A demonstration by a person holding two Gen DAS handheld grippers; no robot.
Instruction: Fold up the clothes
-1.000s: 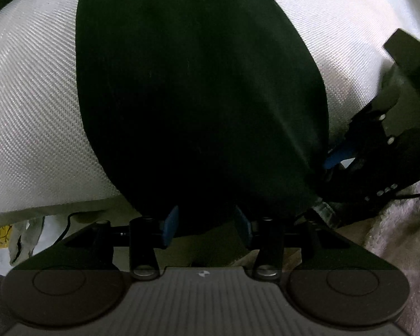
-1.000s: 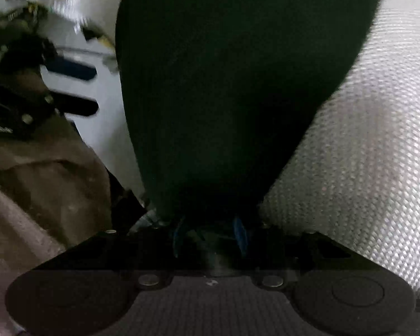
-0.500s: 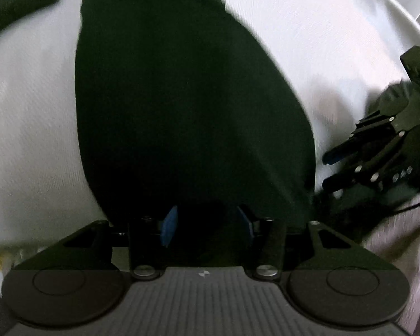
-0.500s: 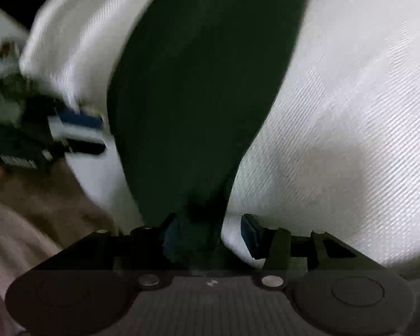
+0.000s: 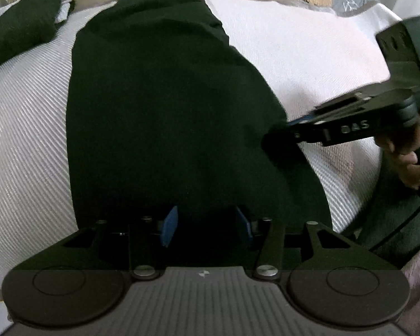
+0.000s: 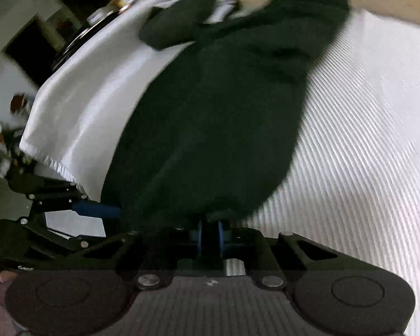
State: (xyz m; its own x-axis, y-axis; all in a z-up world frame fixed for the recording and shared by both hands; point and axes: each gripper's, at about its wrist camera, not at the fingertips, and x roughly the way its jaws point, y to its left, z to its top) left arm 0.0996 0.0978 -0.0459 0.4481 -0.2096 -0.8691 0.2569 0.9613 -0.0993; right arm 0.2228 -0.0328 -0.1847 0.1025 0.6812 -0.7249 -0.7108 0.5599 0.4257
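Left wrist view: dark garment (image 5: 168,106) lies on the white cloth (image 5: 22,128), its near hem hidden behind the left gripper (image 5: 207,225), whose fingers stand apart. Right wrist view, blurred: right gripper (image 6: 210,235) pinches the garment's edge.

Left wrist view sharp, evenly lit; strong fisheye bend at rim. White woven cloth (image 5: 28,145) near glare toward 2 o'clock. Dark green garment (image 5: 165,117) underexposed, folds lost. Right wrist view motion-blurred, worst toward 10 o'clock.
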